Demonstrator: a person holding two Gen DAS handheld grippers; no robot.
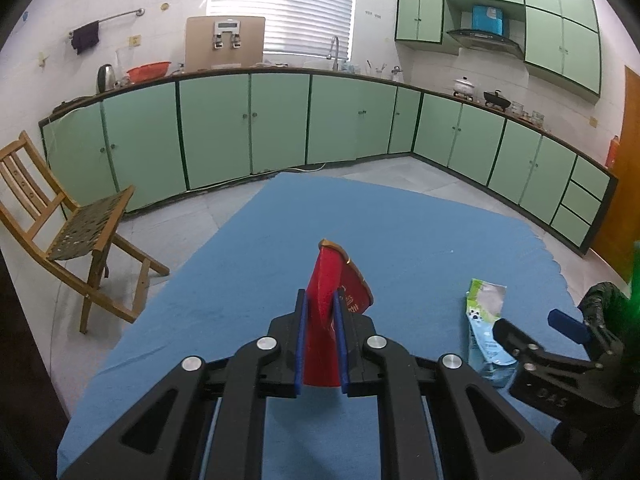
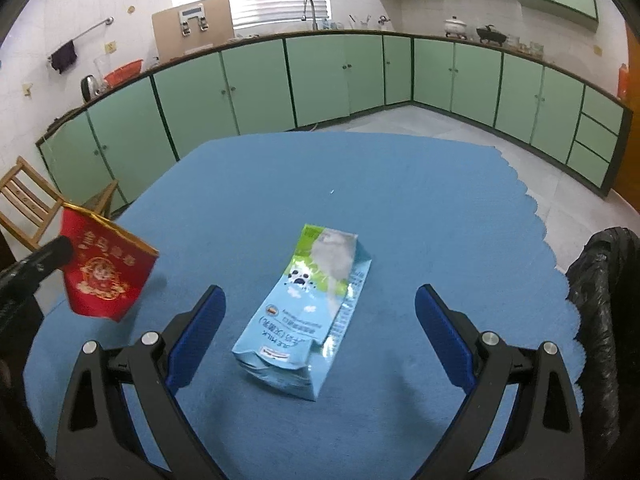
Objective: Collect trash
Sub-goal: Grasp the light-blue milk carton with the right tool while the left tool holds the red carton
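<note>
My left gripper (image 1: 320, 300) is shut on a red packet with gold print (image 1: 326, 328) and holds it above the blue table; the packet also shows at the left of the right wrist view (image 2: 106, 276). A flattened light-blue milk carton (image 2: 308, 308) lies on the blue tablecloth (image 2: 400, 200), and it also shows in the left wrist view (image 1: 482, 320). My right gripper (image 2: 320, 300) is open, its blue pads on either side of the carton's near end, not touching it. A black trash bag (image 2: 604, 292) hangs at the table's right edge.
A wooden folding chair (image 1: 60, 232) stands on the floor left of the table. Green cabinets (image 1: 280, 120) run along the far wall and right side. The tablecloth's scalloped edge (image 2: 536, 216) is at the right.
</note>
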